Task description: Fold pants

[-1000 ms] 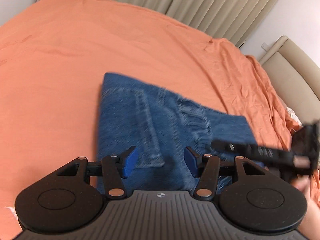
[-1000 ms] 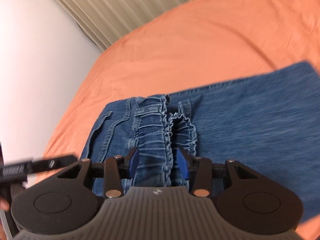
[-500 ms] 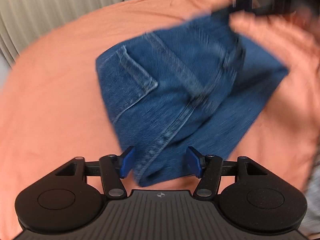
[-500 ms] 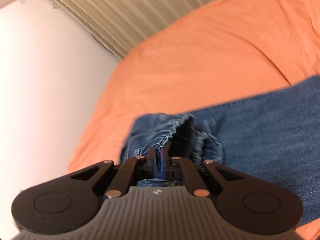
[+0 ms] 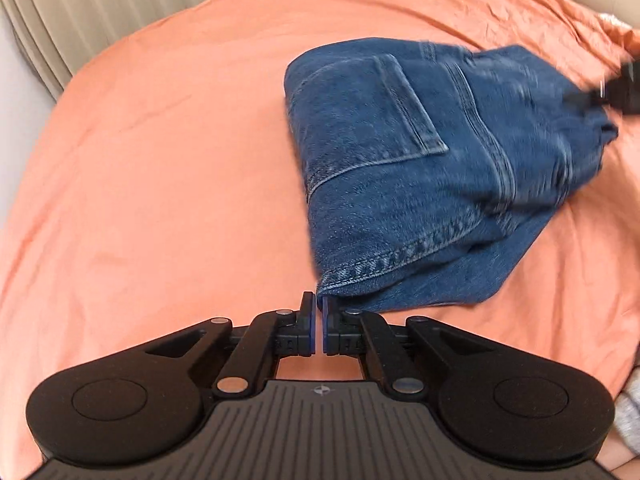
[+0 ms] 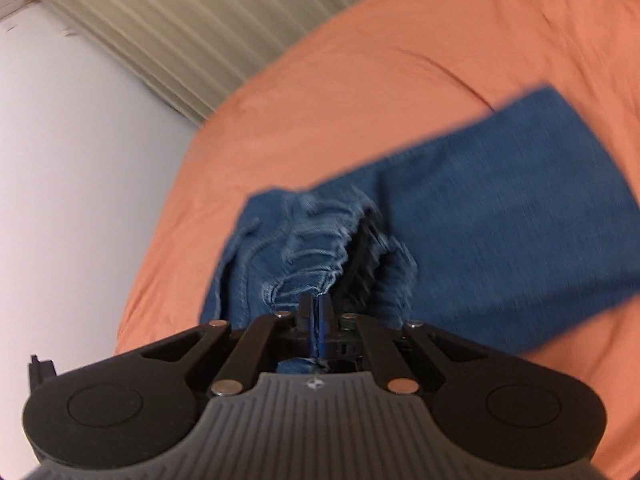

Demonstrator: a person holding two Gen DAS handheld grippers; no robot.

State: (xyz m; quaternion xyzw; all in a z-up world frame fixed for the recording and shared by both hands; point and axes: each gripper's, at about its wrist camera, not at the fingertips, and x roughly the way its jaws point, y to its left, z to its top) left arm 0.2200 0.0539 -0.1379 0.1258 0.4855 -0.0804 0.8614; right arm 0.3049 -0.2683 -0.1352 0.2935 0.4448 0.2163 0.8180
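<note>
in the left wrist view, the folded blue pants [image 5: 420, 168] are seen in the upper right of the frame, laid on the orange bed sheet [image 5: 160, 168] that fills most of the picture. a back pocket [image 5: 384, 108] faces up, and a stitched hem corner of the denim points down toward the middle of the frame. the left tool [image 5: 319, 312] is found at the lower centre, its blue pads brought together with only a thin slit between them; the jaws have just been closing, and no cloth is seen between them. the hem corner lies just beyond the tips, close to them, though contact cannot be told. a dark blurred object [image 5: 624, 88] is seen at the right edge, against the far end of the pants. pale pleated curtains [image 5: 100, 12] are shown along the upper left.

in the right wrist view, the pants [image 6: 480, 232] are spread from the centre toward the right of the frame over the bed sheet [image 6: 400, 80], blurred by motion. the gathered waistband [image 6: 316, 248] is bunched just above the right tool [image 6: 316, 316] at the lower centre. the tool is clamped on this denim, a strip of blue cloth being pinched between its pads. curtains [image 6: 180, 32] are seen at the upper left, with a white wall [image 6: 72, 200] at the left.
</note>
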